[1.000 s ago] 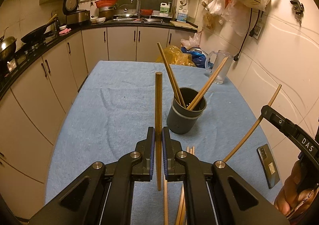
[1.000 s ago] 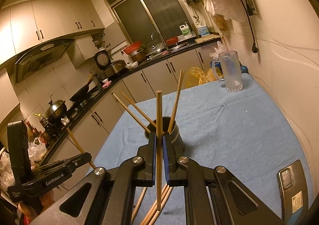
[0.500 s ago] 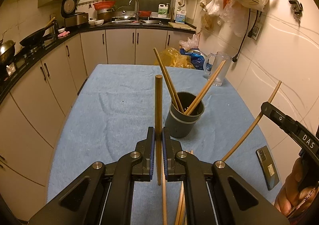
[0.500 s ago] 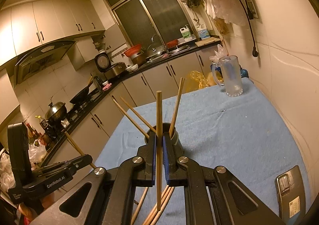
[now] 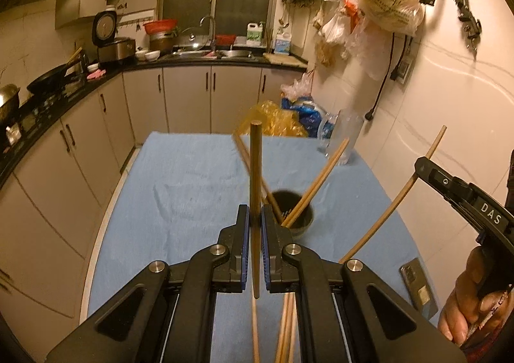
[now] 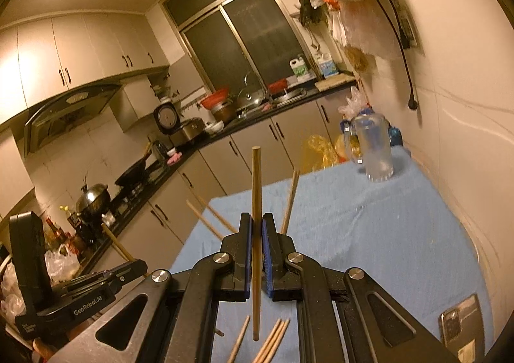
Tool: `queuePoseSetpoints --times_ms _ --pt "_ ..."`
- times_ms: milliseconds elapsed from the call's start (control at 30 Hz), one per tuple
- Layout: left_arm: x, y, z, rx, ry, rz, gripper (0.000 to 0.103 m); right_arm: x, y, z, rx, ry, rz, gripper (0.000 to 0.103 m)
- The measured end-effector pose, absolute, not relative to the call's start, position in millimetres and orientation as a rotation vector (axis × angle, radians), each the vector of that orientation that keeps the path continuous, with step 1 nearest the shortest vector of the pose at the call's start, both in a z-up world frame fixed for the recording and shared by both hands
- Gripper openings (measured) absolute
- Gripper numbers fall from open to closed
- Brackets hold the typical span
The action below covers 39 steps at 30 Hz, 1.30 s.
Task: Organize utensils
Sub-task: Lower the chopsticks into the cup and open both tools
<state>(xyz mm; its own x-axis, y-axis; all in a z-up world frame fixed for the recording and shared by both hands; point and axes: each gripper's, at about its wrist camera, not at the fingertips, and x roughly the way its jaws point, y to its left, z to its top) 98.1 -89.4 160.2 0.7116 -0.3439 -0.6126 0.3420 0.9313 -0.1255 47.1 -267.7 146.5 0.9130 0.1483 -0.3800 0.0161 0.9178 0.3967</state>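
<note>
Pinching one upright chopstick point(image 5: 255, 176) between clenched blue pads, the left gripper point(image 5: 255, 234) hangs above a blue cloth point(image 5: 180, 189). Loose chopsticks point(image 5: 286, 327) lie on the cloth under it, toward 6 o'clock in the left view. Just past the jaws, at about 1 o'clock, stands a dark cup point(image 5: 297, 212) with several sticks point(image 5: 321, 181) leaning out of it (the cup is blurred). At 3 o'clock the right gripper point(image 5: 427, 167) reaches in, and a phone point(image 5: 417, 287) lies at 4 o'clock.

From the right view, the right gripper point(image 6: 255, 234) is likewise clamped on its own stick point(image 6: 256, 202), held upright. Loose ones point(image 6: 273, 342) lie below. The left gripper point(image 6: 128, 263) shows at 8 o'clock. Farther off, at 1 o'clock, a clear jug point(image 6: 372, 147) sits on the cloth's far edge, with the counter point(image 6: 225, 131) behind.
</note>
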Motion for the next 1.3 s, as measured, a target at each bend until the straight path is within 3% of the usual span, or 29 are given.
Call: queuePoseSetpoints --times_ms 500,1067,1300 --pt "166.2 -125.3 215.4 -0.058 0.604 -0.407 0.007 102.3 -282.7 186.0 0.402 0.316 0.005 0.007" --pt "208.0 -136.6 134.1 -0.101 0.743 -0.425 0.007 151.8 -281.0 114.7 0.398 0.484 0.004 0.007" --pt "206.4 -126.8 131.8 -0.115 0.734 -0.422 0.007 153.4 -280.1 106.1 0.403 0.513 0.01 0.01"
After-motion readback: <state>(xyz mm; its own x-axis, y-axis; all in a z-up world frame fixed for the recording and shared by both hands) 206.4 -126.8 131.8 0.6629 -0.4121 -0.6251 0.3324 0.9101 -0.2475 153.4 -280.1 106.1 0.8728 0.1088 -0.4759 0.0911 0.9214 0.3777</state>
